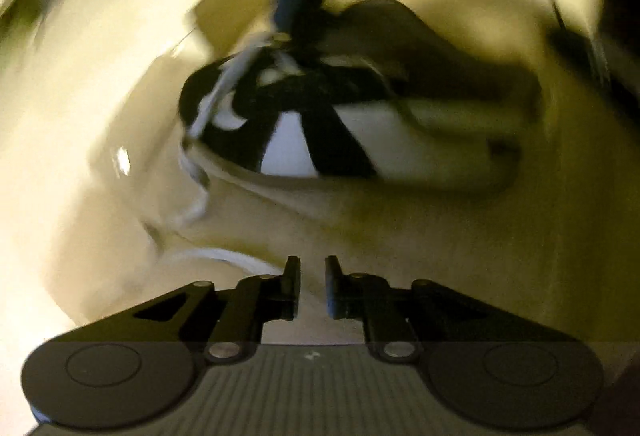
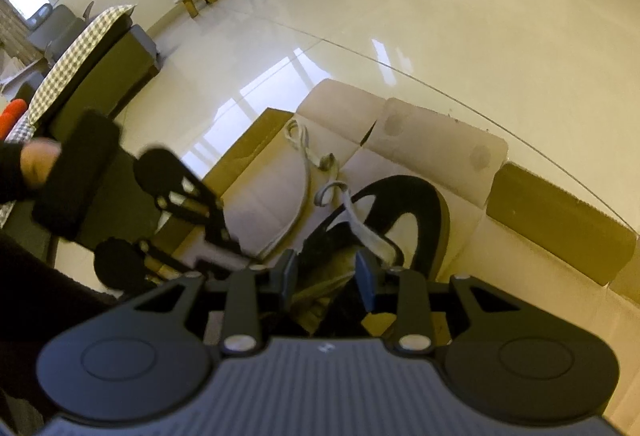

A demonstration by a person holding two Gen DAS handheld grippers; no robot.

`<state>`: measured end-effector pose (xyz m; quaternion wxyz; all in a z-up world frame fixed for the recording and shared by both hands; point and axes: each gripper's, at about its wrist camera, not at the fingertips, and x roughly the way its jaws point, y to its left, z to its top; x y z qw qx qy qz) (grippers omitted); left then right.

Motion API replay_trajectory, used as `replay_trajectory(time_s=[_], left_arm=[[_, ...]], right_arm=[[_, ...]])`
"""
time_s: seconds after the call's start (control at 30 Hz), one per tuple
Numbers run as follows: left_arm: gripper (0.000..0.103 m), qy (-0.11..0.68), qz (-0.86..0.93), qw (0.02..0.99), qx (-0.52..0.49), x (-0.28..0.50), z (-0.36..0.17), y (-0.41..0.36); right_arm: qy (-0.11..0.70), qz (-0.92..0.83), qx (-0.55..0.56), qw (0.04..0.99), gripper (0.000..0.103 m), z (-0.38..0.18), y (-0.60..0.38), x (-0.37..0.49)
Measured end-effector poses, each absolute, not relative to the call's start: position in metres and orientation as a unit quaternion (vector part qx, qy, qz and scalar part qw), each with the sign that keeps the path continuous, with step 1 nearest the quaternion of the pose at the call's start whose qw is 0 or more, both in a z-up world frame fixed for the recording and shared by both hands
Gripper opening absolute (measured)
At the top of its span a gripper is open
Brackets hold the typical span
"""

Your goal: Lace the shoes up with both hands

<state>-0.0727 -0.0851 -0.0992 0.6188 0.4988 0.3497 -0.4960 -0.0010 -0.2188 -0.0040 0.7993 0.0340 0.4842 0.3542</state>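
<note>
Black-and-white shoe (image 2: 400, 208) near the cardboard's (image 2: 440, 140) edge; right gripper (image 2: 326, 268) jaws clamp its collar, left gripper (image 1: 313, 286) jaws barely apart.

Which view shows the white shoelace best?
Right wrist view: sharp, with the shoelace looping across the cardboard and running up from the shoe. Left wrist view is motion-blurred; the lace there is only a pale streak beside the shoe.

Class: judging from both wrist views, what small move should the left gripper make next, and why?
Probably reach forward to the white lace and close on it. The left gripper has its jaws nearly shut with nothing between them, short of the shoe. The right gripper straddles the shoe's opening, seemingly steadying it. The left view is blurred, so this is tentative.
</note>
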Motion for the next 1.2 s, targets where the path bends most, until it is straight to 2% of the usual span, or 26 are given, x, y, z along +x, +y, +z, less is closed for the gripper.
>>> replay_trajectory(time_s=[0.1,0.23,0.33,0.37,0.4,0.6,0.83,0.9,1.03,1.13,1.2], left_arm=[[0.014,0.281,-0.549,0.53,0.582,-0.081,-0.109,-0.077],[0.017,0.225,-0.595,0.451,0.626,-0.091,-0.119,-0.077],[0.035,0.188,-0.615,0.409,0.647,-0.094,-0.124,-0.081],[0.044,0.176,-0.618,0.404,0.651,-0.092,-0.125,-0.083],[0.048,0.171,-0.62,0.401,0.653,-0.091,-0.126,-0.085],[0.049,0.238,-0.635,0.426,0.6,-0.075,-0.128,-0.109],[0.049,0.34,-0.576,0.581,0.464,-0.047,-0.133,-0.133],[0.037,0.359,-0.551,0.614,0.437,-0.041,-0.135,-0.134],[0.035,0.352,-0.547,0.624,0.433,-0.042,-0.139,-0.134],[0.031,0.326,-0.57,0.597,0.459,-0.049,-0.141,-0.134],[0.017,0.338,-0.579,0.583,0.459,-0.037,-0.153,-0.097]], right_arm=[[0.484,0.353,0.033,0.8,0.035,-0.004,-0.22,-0.002],[0.483,0.351,0.036,0.801,0.036,-0.003,-0.222,-0.002],[0.484,0.35,0.04,0.801,0.036,-0.003,-0.223,-0.001],[0.484,0.35,0.041,0.801,0.036,-0.003,-0.223,-0.001],[0.483,0.351,0.041,0.801,0.036,-0.002,-0.224,-0.001],[0.479,0.351,0.043,0.803,0.036,0.001,-0.225,-0.003],[0.481,0.347,0.043,0.804,0.037,0.0,-0.23,-0.004],[0.481,0.346,0.044,0.804,0.037,0.0,-0.231,-0.005],[0.482,0.345,0.044,0.804,0.037,0.0,-0.232,-0.006],[0.484,0.344,0.045,0.803,0.037,-0.001,-0.233,-0.005],[0.484,0.344,0.045,0.803,0.038,-0.001,-0.233,-0.005]])
